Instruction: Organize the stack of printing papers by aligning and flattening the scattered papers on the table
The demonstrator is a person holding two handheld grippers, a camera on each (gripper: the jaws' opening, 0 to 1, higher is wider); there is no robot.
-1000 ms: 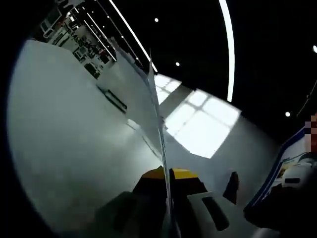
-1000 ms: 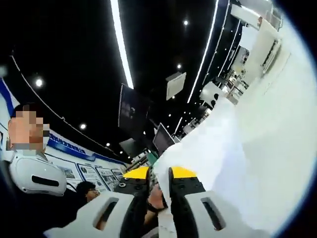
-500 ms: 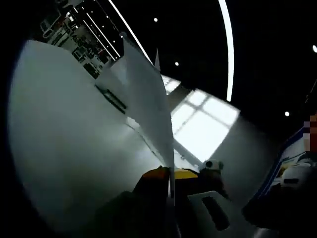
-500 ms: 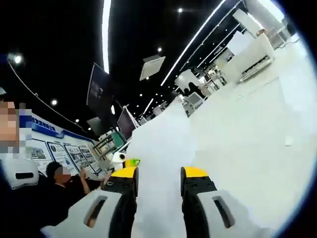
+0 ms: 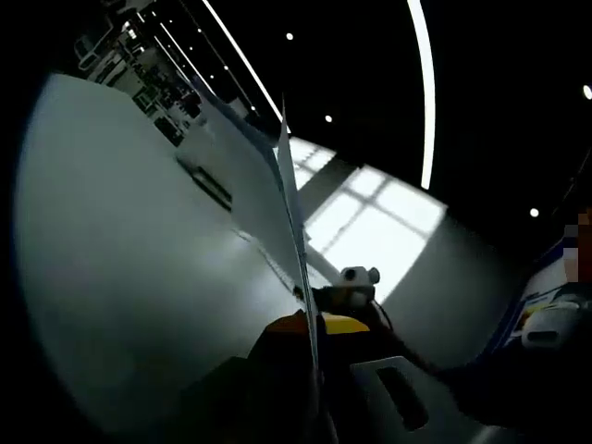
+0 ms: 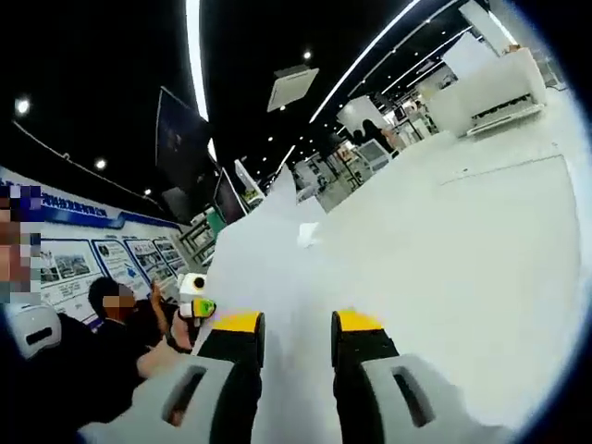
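Between our left gripper's [image 5: 313, 326] yellow-tipped jaws we see the papers [image 5: 277, 199] edge-on, a thin sheaf rising up the left gripper view, the jaws pressed together on its lower edge. The table [image 5: 129, 268] spreads grey to the left of the sheaf, tilted steeply in this view. Just right of the sheaf, near the jaw tips, sits the other gripper, a dark shape with a pale round-eyed top. In the right gripper view our right gripper [image 6: 296, 324] has its jaws spread, and the white papers [image 6: 277, 268] run up between them without either tip clearly touching the sheet. The white table [image 6: 481, 240] fills the right side there. At the left, the left gripper [image 6: 196, 298] shows beside the papers' edge, and people [image 6: 125, 319] stand beyond it under ceiling light strips [image 6: 194, 55].
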